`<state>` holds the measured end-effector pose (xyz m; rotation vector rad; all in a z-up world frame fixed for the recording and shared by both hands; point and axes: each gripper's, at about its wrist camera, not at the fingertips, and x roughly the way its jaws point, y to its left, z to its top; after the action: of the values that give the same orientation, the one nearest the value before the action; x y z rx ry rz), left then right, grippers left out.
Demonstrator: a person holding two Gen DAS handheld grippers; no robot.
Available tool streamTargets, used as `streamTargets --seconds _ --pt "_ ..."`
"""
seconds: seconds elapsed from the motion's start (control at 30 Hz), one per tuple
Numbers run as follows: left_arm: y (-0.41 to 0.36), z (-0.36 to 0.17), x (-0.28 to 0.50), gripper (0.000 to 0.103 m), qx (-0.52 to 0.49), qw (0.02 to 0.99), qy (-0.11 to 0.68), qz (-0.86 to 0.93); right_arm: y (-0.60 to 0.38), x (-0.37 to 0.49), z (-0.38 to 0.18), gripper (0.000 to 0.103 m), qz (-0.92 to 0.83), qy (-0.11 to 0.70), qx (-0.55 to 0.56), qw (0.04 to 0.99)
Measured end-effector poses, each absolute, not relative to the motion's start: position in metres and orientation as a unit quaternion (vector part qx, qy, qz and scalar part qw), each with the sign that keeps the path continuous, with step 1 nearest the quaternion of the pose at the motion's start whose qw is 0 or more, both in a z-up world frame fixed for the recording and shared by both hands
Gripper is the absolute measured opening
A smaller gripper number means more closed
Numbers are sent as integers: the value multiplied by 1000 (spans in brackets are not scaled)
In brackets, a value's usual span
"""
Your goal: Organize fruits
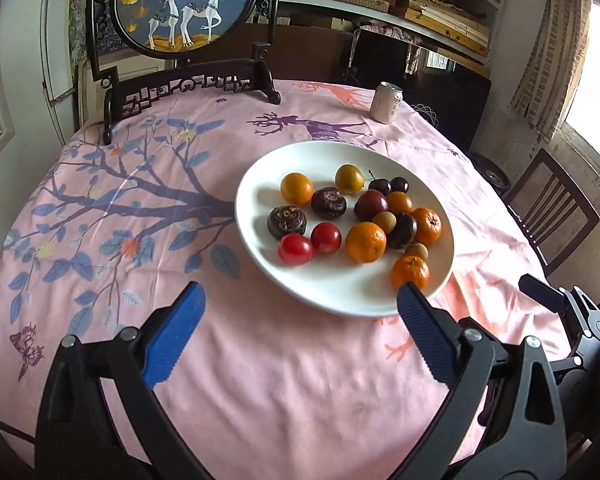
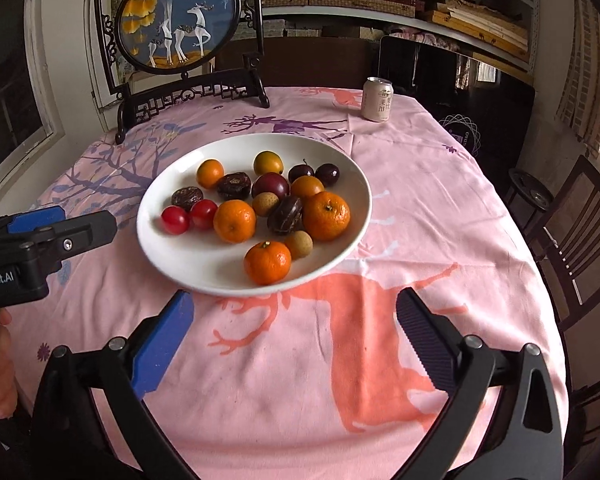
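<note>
A: Both tools, left tool (image 1: pixel 300 316) & right tool (image 2: pixel 296 320), gape wide, empty. Fruits sit mixed on round white ceramic plate (image 2: pixel 164 248), desk centre.

B: Approach nearest small orange mandarin (image 2: pixel 267 262) slowly, w/o bumping neighbours.

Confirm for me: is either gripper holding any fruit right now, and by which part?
Nothing is held. The left gripper and right gripper are both open over the tablecloth, and all the fruit lies on the white plate.
</note>
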<state>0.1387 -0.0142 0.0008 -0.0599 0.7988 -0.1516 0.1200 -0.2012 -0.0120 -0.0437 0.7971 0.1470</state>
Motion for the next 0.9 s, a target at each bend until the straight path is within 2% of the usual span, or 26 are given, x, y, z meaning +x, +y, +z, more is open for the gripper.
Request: streamTargets --seconds 0.4,0.9 --pt "-26 20 87 98 4 933 351 -74 -196 89 -6 101 62 387 -22 920" --pt "-25 20 82 98 -3 932 356 -71 -191 81 -3 101 72 385 -23 920"
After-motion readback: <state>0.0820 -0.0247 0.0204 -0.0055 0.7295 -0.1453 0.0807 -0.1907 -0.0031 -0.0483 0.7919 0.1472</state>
